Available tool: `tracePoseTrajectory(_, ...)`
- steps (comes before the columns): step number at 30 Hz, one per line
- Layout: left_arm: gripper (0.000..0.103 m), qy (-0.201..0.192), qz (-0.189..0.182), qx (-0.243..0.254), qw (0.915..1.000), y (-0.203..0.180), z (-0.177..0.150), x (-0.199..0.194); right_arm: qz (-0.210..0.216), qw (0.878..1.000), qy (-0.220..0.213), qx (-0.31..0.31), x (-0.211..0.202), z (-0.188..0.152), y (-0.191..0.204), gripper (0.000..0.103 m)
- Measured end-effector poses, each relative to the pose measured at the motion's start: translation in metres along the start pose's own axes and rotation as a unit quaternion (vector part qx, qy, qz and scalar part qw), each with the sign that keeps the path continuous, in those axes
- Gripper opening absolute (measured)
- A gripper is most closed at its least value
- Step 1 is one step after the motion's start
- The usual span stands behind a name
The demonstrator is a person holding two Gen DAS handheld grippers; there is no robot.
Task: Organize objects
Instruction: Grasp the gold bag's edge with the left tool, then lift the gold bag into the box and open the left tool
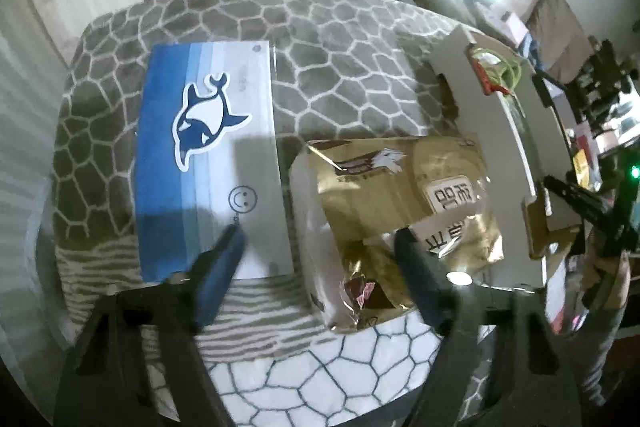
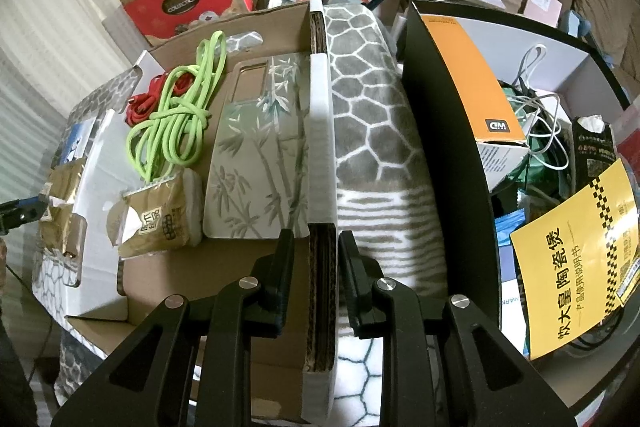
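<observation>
Left wrist view: the left gripper (image 1: 320,239) is seen with jaws apart around a gold tissue pack (image 1: 396,211) — right finger touching its wrapper, left finger over the dolphin box (image 1: 208,155). The pack's long axis runs away from the jaws. The right gripper (image 2: 316,247) is clamped on the cardboard box wall (image 2: 319,291). "COLLECTION" and "WD" can be read.

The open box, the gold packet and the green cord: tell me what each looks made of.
Open box: corrugated cardboard, white outside, brown inside; the fluted layers show at the wall's cut edge between the right gripper's fingers.
Gold packet: thin glossy plastic or foil film, crinkled and reflective, apparently around white tissues.
Green cord: seemingly braided textile, matte neon, loosely knotted.
</observation>
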State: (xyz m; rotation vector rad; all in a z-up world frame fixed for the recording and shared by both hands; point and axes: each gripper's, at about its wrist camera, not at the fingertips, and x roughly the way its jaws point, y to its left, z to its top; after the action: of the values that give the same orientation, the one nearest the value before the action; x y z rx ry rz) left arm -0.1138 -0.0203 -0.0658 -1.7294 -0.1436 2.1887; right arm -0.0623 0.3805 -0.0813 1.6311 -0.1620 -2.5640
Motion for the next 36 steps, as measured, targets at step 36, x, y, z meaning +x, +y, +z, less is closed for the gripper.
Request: tracePoseTrajectory(36, 0.011, -0.058, -0.106, -0.092, 0.9884, 0.016, -0.009, -0.053, -0.008, 0.997, -0.019, -0.071, 0.004, -0.002, 0.042, 0.015)
